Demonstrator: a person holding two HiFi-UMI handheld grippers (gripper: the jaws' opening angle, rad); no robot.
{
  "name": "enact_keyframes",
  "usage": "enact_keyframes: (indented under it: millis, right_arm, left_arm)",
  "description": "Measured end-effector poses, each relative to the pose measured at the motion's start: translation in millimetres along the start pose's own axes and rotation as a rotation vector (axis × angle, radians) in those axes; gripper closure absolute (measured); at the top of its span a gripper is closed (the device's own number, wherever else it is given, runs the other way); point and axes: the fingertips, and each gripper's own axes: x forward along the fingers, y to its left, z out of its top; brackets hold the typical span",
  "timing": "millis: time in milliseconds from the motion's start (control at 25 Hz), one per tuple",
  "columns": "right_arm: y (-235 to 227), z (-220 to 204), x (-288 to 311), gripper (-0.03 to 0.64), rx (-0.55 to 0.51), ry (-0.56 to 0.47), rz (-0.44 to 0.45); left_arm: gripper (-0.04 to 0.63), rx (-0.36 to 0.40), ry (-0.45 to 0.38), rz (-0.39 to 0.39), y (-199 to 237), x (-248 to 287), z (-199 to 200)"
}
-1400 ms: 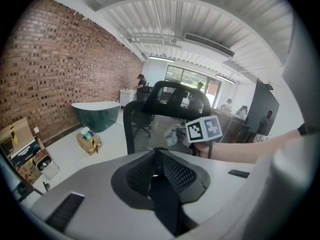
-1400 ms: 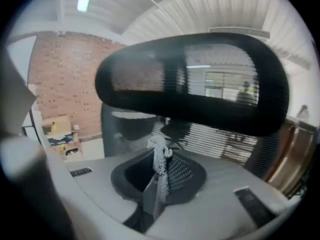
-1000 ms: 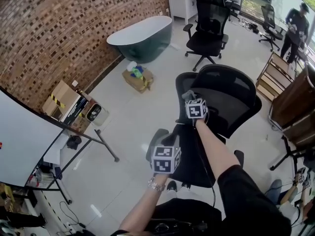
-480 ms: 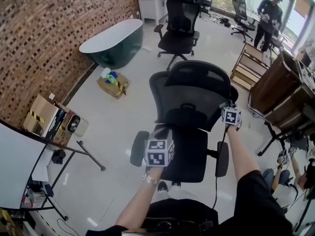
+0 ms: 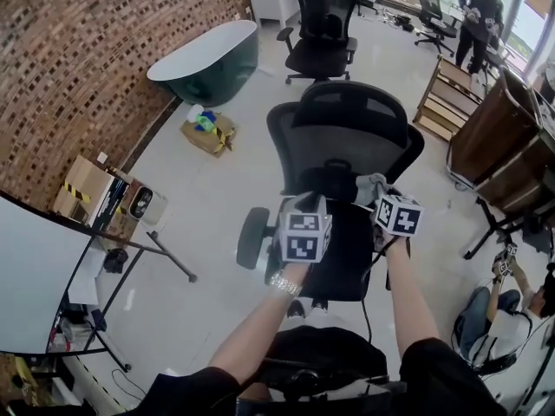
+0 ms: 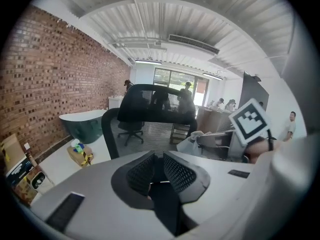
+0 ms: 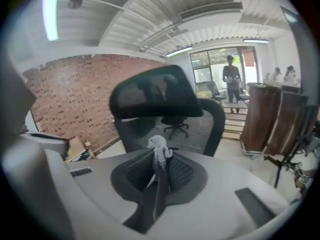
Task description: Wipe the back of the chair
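Note:
A black mesh office chair stands before me, its backrest facing me over the seat. My right gripper is shut on a small grey cloth and sits low against the front of the backrest, near its middle. In the right gripper view the cloth sticks up between the jaws, with the backrest and headrest just beyond. My left gripper hangs over the seat's left side, shut and holding nothing. In its own view the left gripper faces the backrest.
A dark green bathtub lies along the brick wall, with a cardboard box near it. A second black chair stands behind. Wooden shelving is at the right, a whiteboard stand at the left. A person stands far back.
My right gripper with the cloth has swung from the backrest's left edge to its right edge, then back to the lower middle. The left gripper has stayed near the seat.

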Motion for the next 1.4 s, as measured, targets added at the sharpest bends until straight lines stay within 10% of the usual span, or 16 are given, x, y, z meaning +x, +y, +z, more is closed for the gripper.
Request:
enact_keyframes:
  millis: [240,600,1040,1400]
  right_arm:
    - [126.2,-0.4,-31.8,0.571,-0.228,-0.074,0.1]
    - [183.0,-75.7,-83.1,0.569,-0.234,-0.001,0.146]
    - [202.2,-191.5,-219.4,0.569,-0.17,0.048,0.068]
    - [188.6,-194.6,-249.6,0.57,-0.149,0.023,0.109]
  left_arm:
    - [0.538,0.039,-0.04,0.099,5.8,-22.5,7.0]
    - [0.546,0.04,0.014,0.044,9.1,-96.8,-42.4]
    - [0.546,0.003,0.081,-0.069,-45.4,-229.9,-131.8]
    - [0.546,0.044,0.063,-0.091,-82.8,-233.4,-129.8]
